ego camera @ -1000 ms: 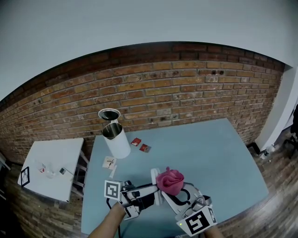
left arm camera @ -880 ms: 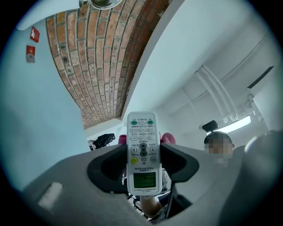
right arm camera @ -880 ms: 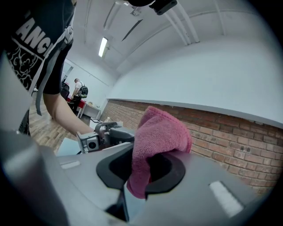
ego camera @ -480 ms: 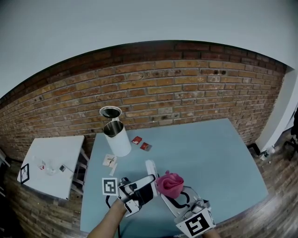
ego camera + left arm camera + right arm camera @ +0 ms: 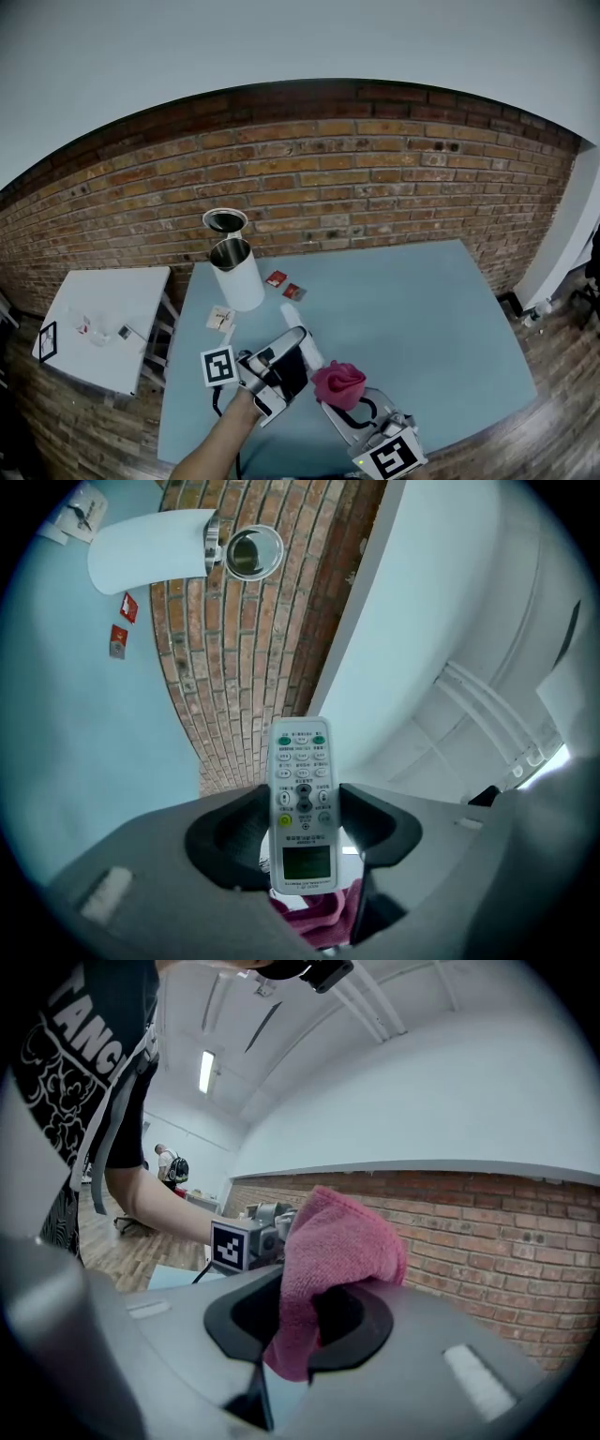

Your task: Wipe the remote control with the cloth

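Observation:
A white remote control [image 5: 296, 336] with rows of buttons sticks up and away from my left gripper [image 5: 286, 354], which is shut on its lower half. In the left gripper view the remote [image 5: 302, 794] stands upright between the two dark pads, its small screen lowest, with a bit of pink cloth [image 5: 317, 919] showing below it. My right gripper [image 5: 343, 401] is shut on a bunched pink cloth [image 5: 339, 382], just right of the remote and apart from it. In the right gripper view the cloth [image 5: 330, 1255] bulges above the jaws, and the left gripper's marker cube [image 5: 234, 1244] lies behind it.
A white kettle [image 5: 238, 281] with its lid open stands at the back left of the blue table [image 5: 422, 309]. Two red packets [image 5: 284, 285] and a paper card [image 5: 220, 320] lie near it. A white side table [image 5: 103, 323] stands to the left, a brick wall behind.
The left gripper has swung the remote upward and further from me. The right gripper has sunk nearer with the cloth, so cloth and remote have drawn apart.

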Demonstrator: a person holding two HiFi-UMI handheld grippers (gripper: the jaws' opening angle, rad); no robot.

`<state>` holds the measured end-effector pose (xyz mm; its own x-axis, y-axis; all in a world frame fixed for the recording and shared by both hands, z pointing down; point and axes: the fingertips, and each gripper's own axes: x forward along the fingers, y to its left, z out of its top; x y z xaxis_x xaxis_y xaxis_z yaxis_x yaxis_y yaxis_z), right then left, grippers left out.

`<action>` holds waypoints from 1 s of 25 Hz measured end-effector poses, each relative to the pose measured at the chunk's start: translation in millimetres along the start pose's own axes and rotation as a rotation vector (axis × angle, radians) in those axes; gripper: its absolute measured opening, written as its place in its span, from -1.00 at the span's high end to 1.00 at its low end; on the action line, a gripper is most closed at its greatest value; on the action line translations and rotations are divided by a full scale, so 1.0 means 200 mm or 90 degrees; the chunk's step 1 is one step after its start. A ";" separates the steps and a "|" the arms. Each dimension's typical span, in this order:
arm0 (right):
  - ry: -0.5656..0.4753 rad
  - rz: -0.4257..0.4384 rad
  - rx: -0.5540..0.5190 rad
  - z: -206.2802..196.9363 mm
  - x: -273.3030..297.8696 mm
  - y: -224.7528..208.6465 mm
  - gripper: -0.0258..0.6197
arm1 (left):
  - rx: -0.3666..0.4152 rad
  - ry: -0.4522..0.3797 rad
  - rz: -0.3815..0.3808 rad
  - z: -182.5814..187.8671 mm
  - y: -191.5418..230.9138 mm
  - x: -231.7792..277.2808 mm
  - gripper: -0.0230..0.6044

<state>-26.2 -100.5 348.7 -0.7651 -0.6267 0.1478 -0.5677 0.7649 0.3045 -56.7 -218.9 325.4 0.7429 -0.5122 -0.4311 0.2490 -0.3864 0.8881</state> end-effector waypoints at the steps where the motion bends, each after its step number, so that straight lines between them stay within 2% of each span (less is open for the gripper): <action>1: -0.002 0.001 0.006 -0.01 0.00 0.01 0.72 | -0.006 -0.006 -0.007 0.01 -0.01 0.01 0.17; 4: -0.005 0.005 0.014 -0.04 0.01 0.02 0.72 | -0.015 -0.012 -0.021 0.01 -0.05 0.02 0.17; 8: -0.004 0.010 0.005 -0.03 0.03 0.02 0.72 | -0.002 -0.002 -0.016 0.00 -0.05 0.03 0.17; 14: -0.012 0.016 -0.007 0.01 0.02 0.02 0.72 | 0.043 0.022 0.021 -0.04 0.00 0.01 0.17; 25: -0.037 0.014 -0.008 0.07 0.00 0.02 0.72 | 0.090 0.038 0.079 -0.05 0.08 -0.02 0.17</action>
<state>-32.4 -95.7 336.0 -0.7943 -0.5992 0.0999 -0.5463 0.7765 0.3140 -49.9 -216.4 343.6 0.7988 -0.5178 -0.3064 0.0670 -0.4295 0.9006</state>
